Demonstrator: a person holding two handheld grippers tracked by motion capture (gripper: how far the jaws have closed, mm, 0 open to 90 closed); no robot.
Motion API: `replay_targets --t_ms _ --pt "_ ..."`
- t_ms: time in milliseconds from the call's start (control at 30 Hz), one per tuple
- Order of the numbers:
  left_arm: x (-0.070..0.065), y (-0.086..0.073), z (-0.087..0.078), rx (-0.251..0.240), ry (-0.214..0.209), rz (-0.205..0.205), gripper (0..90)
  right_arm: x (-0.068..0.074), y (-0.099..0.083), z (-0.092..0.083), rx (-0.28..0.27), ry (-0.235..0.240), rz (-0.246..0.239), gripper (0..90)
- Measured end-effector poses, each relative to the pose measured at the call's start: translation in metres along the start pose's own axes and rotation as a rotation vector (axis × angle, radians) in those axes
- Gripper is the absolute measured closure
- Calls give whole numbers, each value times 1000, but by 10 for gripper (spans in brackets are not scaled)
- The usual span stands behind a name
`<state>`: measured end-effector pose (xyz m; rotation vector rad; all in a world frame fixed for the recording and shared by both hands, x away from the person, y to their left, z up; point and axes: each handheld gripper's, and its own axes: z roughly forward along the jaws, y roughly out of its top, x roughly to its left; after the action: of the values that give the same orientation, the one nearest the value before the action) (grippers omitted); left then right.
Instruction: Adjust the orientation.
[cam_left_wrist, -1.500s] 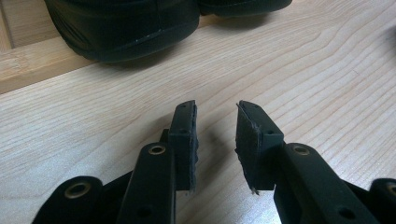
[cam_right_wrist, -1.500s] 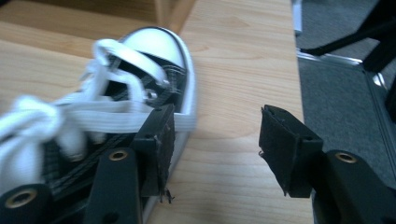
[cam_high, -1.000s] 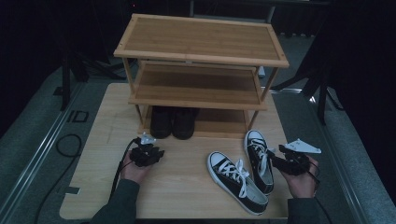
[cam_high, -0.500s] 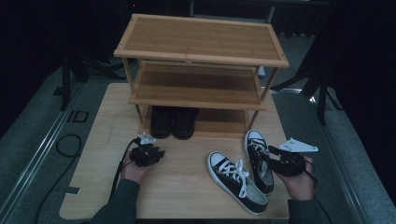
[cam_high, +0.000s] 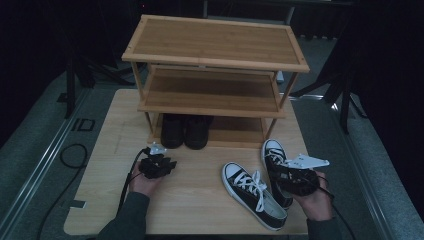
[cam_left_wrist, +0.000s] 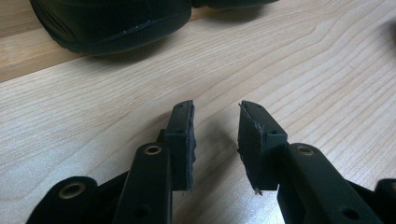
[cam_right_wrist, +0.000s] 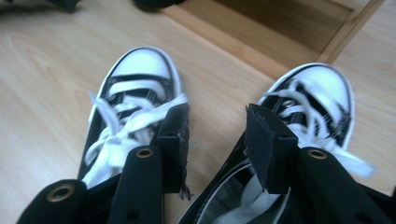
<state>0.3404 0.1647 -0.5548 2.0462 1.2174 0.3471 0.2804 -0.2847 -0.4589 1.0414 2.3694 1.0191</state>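
Note:
Two black-and-white laced sneakers lie on the wooden board, the left sneaker angled, the right sneaker pointing at the rack. My right gripper hangs over the right sneaker's rear. Its jaws have just been closing and straddle that shoe's inner collar wall, one jaw over the opening, one outside, with the pads visibly apart from the wall. My left gripper rests low over bare wood, open and empty, near a pair of black shoes.
A three-shelf bamboo shoe rack stands at the back of the board; the black shoes sit under its lowest shelf on the left side. A cable loops on the grey floor to the left.
My right gripper has shifted a little left and up over the right sneaker, and its jaws have narrowed. The left gripper and both sneakers have stayed where they were.

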Motion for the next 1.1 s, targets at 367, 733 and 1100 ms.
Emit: replay_targets --t_ms 367,733,1100 --pt "1 0 0 -4 -6 -12 651 14 -5 1 97 61 -79 690" --pt "0 0 0 -4 -1 -6 644 16 -8 2 137 101 -101 699" --pt "0 0 0 -5 0 -6 643 23 -13 -1 164 145 -120 690"
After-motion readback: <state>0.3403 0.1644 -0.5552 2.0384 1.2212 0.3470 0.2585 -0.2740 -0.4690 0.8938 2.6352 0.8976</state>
